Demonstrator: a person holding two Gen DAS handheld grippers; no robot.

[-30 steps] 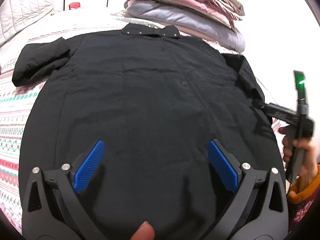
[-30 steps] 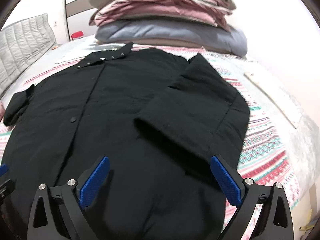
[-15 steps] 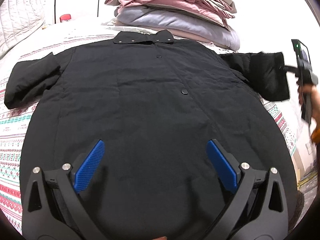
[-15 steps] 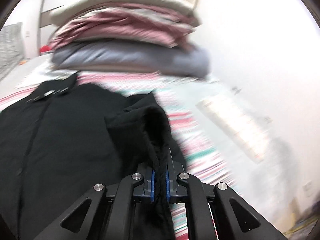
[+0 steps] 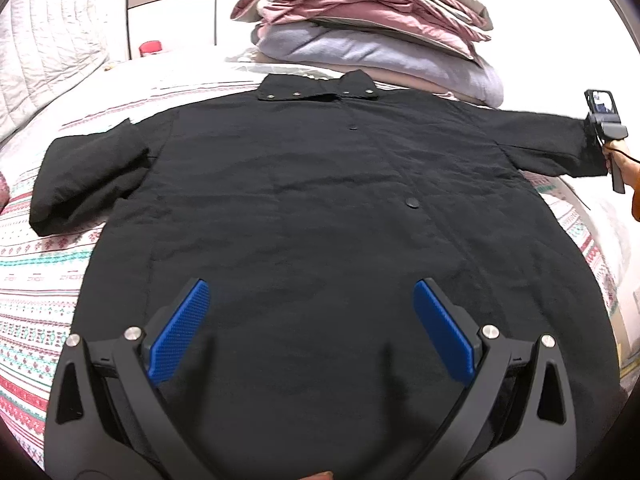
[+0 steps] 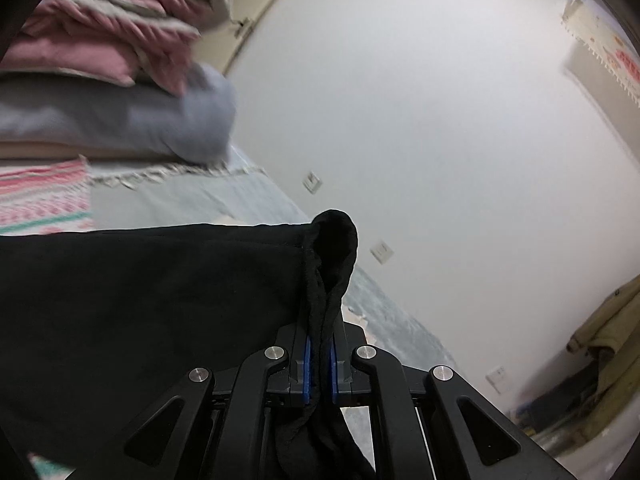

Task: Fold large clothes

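A large black coat [image 5: 304,216] lies front up on the bed, collar [image 5: 316,88] at the far side. Its left sleeve [image 5: 88,176] is bent beside the body. Its right sleeve [image 5: 536,140] is stretched out to the right, off the bed. My left gripper [image 5: 308,328] is open and empty over the coat's lower front. My right gripper [image 6: 319,372] is shut on the cuff [image 6: 332,256] of the right sleeve and holds it up; it also shows in the left wrist view [image 5: 596,136] at the far right.
A stack of folded pink and lilac quilts [image 5: 372,28] stands behind the collar. The patterned bedspread [image 5: 36,280] shows at the left. A white wall [image 6: 440,120] with sockets is to the right, beyond the bed's edge.
My right gripper closed on the sleeve cuff that lay folded over the coat and pulled the sleeve out straight to the right. My left gripper stayed open over the lower front.
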